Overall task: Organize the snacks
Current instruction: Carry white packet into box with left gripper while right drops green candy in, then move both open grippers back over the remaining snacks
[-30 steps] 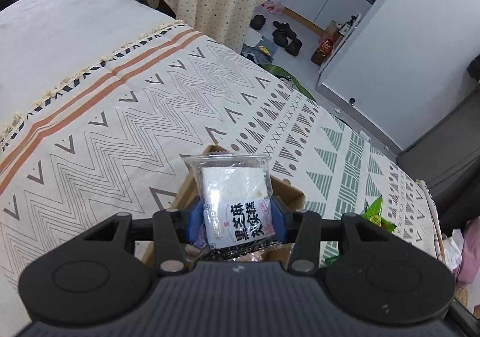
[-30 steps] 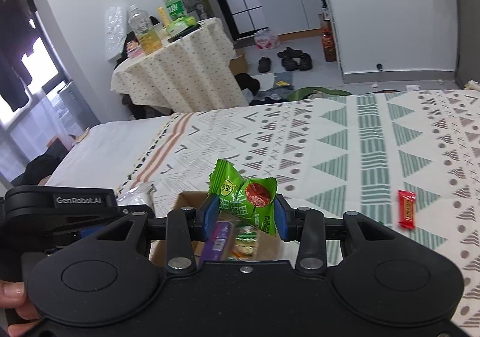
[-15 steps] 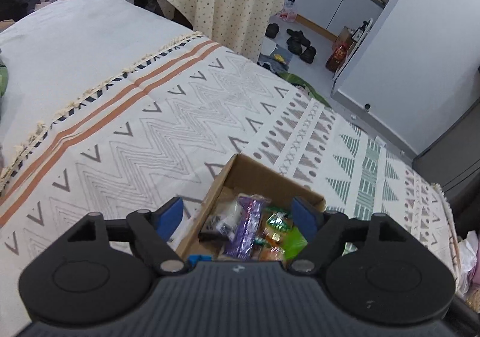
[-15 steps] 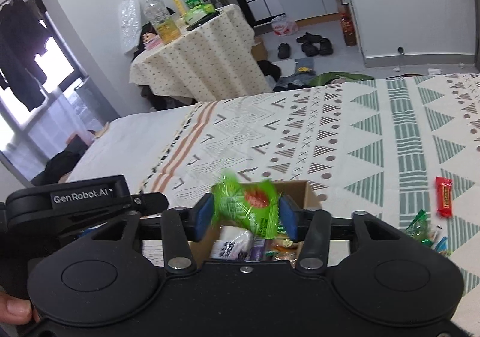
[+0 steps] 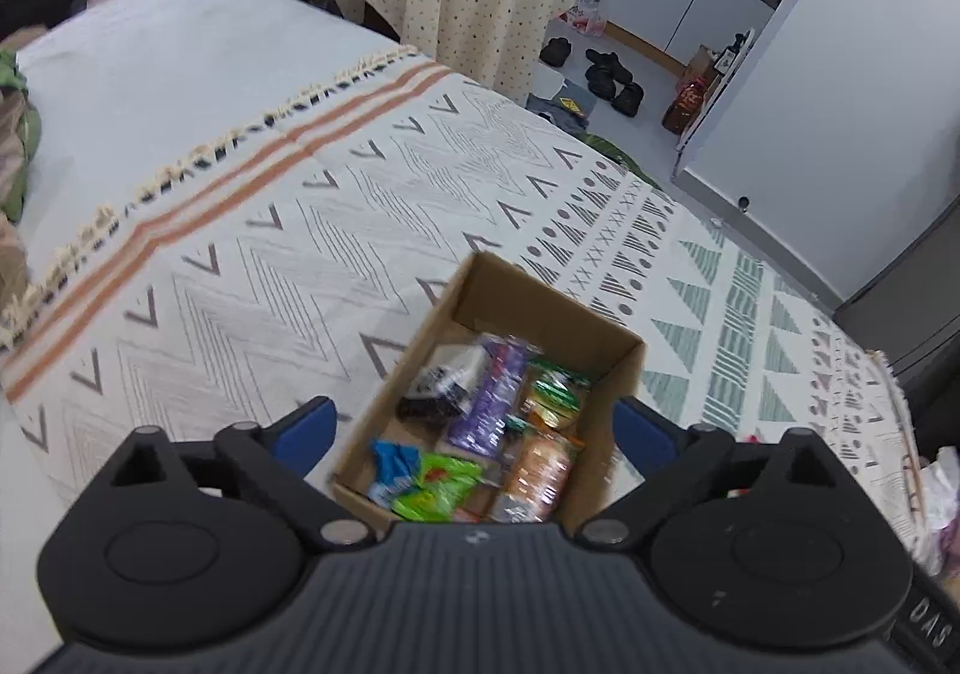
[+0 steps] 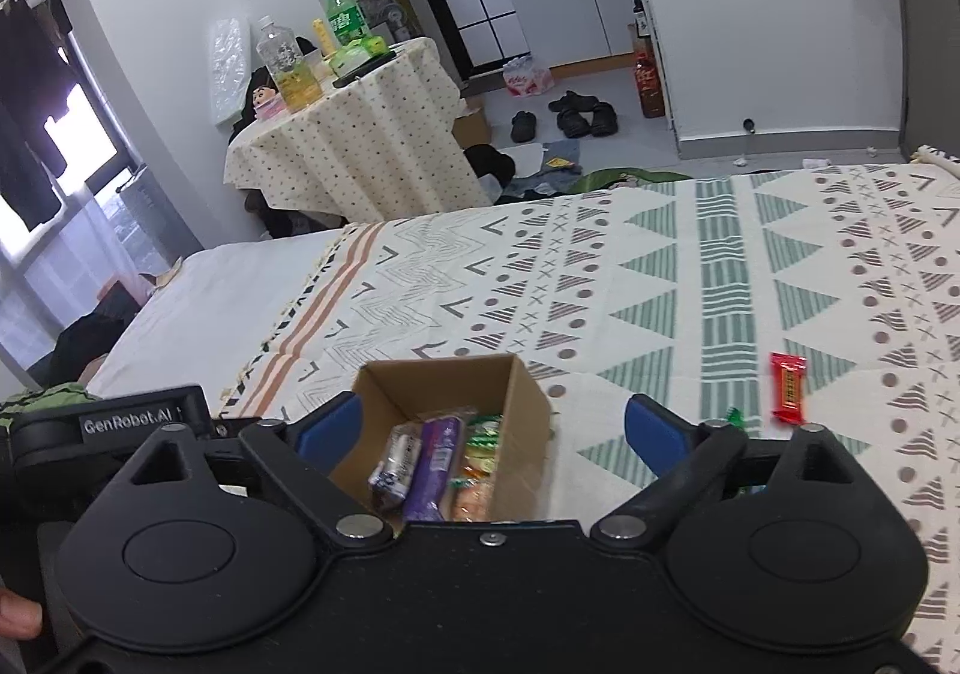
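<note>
A brown cardboard box (image 5: pixel 543 302) sits on the patterned bedspread and holds several snack packets, among them a white sesame cake packet (image 5: pixel 447 380), a purple bar (image 5: pixel 489 398) and a green packet (image 5: pixel 441 485). My left gripper (image 5: pixel 474 431) is open and empty above the box's near end. My right gripper (image 6: pixel 492 428) is open and empty above the same box (image 6: pixel 528 404). A red snack bar (image 6: pixel 788 388) lies on the bedspread to the right of the box.
More loose wrappers (image 6: pixel 735 417) lie just behind the right gripper's right finger. The patterned bedspread (image 5: pixel 252 278) covers the bed. A round table with a dotted cloth and bottles (image 6: pixel 342 134) stands beyond the bed. Shoes (image 6: pixel 576 113) lie on the floor.
My left gripper opened and let the white sesame cake packet drop into the box. My right gripper then opened and the green packet fell into the box. Both grippers have risen.
</note>
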The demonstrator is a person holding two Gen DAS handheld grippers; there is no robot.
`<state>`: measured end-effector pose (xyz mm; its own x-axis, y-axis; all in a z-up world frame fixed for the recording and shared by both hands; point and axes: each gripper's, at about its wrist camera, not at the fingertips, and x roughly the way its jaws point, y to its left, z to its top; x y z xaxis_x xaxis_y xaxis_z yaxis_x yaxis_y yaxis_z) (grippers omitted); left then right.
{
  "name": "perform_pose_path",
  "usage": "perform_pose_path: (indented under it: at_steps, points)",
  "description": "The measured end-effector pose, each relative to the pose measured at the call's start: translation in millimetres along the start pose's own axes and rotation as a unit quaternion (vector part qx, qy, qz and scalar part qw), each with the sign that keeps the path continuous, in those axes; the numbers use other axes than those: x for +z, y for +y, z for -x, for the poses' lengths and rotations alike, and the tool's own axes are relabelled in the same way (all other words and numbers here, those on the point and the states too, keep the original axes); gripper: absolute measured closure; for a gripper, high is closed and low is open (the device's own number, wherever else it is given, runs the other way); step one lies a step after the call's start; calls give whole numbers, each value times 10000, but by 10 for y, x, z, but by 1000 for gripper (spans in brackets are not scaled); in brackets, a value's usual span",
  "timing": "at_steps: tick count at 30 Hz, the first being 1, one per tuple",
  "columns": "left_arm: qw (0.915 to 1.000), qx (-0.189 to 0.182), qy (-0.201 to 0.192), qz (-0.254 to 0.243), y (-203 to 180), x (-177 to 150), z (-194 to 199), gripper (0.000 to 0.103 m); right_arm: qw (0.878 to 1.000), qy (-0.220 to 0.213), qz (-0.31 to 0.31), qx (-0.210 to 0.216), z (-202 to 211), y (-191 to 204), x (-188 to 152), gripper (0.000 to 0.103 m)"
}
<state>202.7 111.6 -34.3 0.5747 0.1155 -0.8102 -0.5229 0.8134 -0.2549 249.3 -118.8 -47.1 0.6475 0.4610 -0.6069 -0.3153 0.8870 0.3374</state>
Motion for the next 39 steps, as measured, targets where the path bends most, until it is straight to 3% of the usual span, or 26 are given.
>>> perform_pose_path:
  at_steps: [10,16,23,39]
  points:
    - [9985,-34,-333,-422,-284,-240,132,0,9994,-188,-142,-234,259,-353,-128,0]
    - [9968,-56,-297,-746,-508,-398,119,0,9992,-229,-174,-290,373,-568,-226,0]
    - [9945,-467,-46,-937,-780,-605,47,0,9987,-214,-208,-403,457,-828,-326,0]
    - [9893,-424,612,-1256,-1265,-1016,-478,0,9966,-238,-483,-617,523,-1466,-528,0]
